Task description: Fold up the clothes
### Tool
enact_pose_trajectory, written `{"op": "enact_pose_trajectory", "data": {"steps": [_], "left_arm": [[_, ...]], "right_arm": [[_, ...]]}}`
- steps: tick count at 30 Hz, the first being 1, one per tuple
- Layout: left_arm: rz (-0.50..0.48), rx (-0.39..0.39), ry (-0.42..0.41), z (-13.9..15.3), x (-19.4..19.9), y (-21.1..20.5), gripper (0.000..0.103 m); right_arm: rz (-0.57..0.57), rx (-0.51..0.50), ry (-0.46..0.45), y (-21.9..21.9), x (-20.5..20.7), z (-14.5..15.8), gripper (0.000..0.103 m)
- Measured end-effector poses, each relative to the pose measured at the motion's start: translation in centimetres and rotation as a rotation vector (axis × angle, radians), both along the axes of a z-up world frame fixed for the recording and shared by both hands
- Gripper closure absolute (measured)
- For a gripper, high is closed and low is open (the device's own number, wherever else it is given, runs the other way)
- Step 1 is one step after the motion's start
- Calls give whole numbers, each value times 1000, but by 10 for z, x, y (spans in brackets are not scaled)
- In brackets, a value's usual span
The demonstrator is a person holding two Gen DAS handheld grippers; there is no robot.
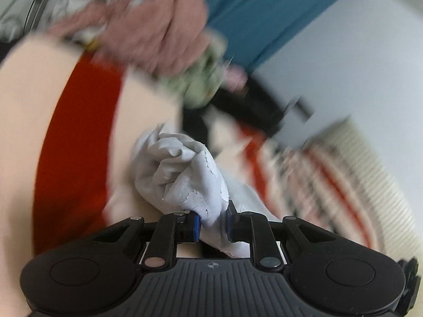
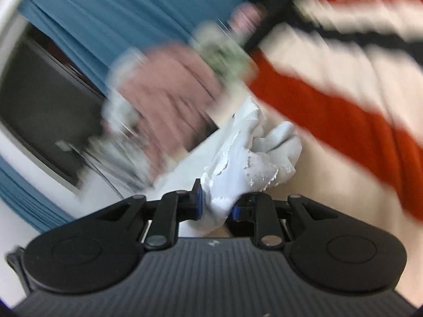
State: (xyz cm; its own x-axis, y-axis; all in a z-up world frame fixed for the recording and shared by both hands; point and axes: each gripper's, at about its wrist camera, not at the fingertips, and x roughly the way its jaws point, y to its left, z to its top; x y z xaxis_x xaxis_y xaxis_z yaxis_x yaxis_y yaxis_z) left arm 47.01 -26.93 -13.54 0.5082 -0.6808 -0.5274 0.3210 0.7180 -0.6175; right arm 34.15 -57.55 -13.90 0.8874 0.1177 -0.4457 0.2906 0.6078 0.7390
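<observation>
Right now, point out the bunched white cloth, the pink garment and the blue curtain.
bunched white cloth [image 1: 182,169]: left wrist view, crumpled middle.
pink garment [image 2: 169,89]: right wrist view, blurred centre.
blue curtain [image 2: 119,13]: right wrist view, pleated upper part.

— Nearest the camera?
— Left gripper [image 1: 212,225], black, blue pads clamped on a bunched corner of pale grey cloth [image 1: 182,169] with flaking white print.

— Beneath it?
— Cream bed cover [image 1: 26,121] crossed by a broad red stripe [image 1: 79,142], blurred.

— Farther off?
— Heap of clothes [image 1: 148,26], pink and floral-patterned, smeared by motion, at far left. Blue curtain [image 1: 264,13] beyond, against a pale wall [image 1: 357,52]. Red and cream stripes at right, too blurred to make out.
</observation>
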Motion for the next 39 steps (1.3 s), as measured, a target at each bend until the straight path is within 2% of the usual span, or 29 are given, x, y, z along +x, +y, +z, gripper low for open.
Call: {"op": "enact_pose_trajectory", "data": {"steps": [1, 3, 5, 8, 9, 11, 13, 16, 18, 20, 21, 22, 23, 26, 30, 33, 39], "left_arm": [[-10, 37, 10, -16, -5, 1, 84], [-23, 96, -15, -29, -13, 0, 80], [-37, 137, -35, -25, -19, 0, 73], [-47, 234, -66, -4, -36, 3, 57], [-49, 242, -81, 8, -45, 7, 53], [-51, 251, -111, 33, -63, 14, 34], [-53, 259, -145, 63, -89, 23, 28], [-54, 276, -207, 108, -131, 41, 27], [-43, 286, -256, 139, -163, 52, 22], [-33, 292, -306, 168, -194, 63, 17], [-33, 293, -329, 181, -211, 71, 14], [-40, 290, -351, 195, -229, 78, 9], [-46, 276, -371, 208, -246, 87, 6], [-26, 248, -422, 238, -297, 108, 0], [-33, 276, -482, 264, -353, 119, 0], [-21, 308, -535, 271, -390, 128, 0], [39, 354, -619, 258, -441, 153, 0]], "right_arm": [[4, 25, 57, 4, -4, -21, 79], [11, 76, 170, 11, -13, -63, 78], [-11, 103, 169, 15, -25, -69, 75], [-26, 76, 224, 24, -37, -52, 75], [-26, 49, 245, 29, -43, -43, 75], [-6, -15, 231, 40, -60, -16, 74], [14, -80, 216, 51, -78, 11, 74], [39, -160, 166, 68, -107, 57, 74], [51, -222, 139, 80, -126, 86, 74], [62, -286, 119, 93, -148, 115, 71], [68, -308, 100, 100, -160, 129, 51], [74, -330, 81, 108, -172, 142, 24], [67, -356, 54, 116, -186, 155, 13], [49, -469, 4, 143, -230, 188, 12], [70, -551, -51, 170, -277, 214, 11], [61, -588, -82, 183, -306, 221, 12], [30, -658, -135, 205, -347, 208, 12]]}}
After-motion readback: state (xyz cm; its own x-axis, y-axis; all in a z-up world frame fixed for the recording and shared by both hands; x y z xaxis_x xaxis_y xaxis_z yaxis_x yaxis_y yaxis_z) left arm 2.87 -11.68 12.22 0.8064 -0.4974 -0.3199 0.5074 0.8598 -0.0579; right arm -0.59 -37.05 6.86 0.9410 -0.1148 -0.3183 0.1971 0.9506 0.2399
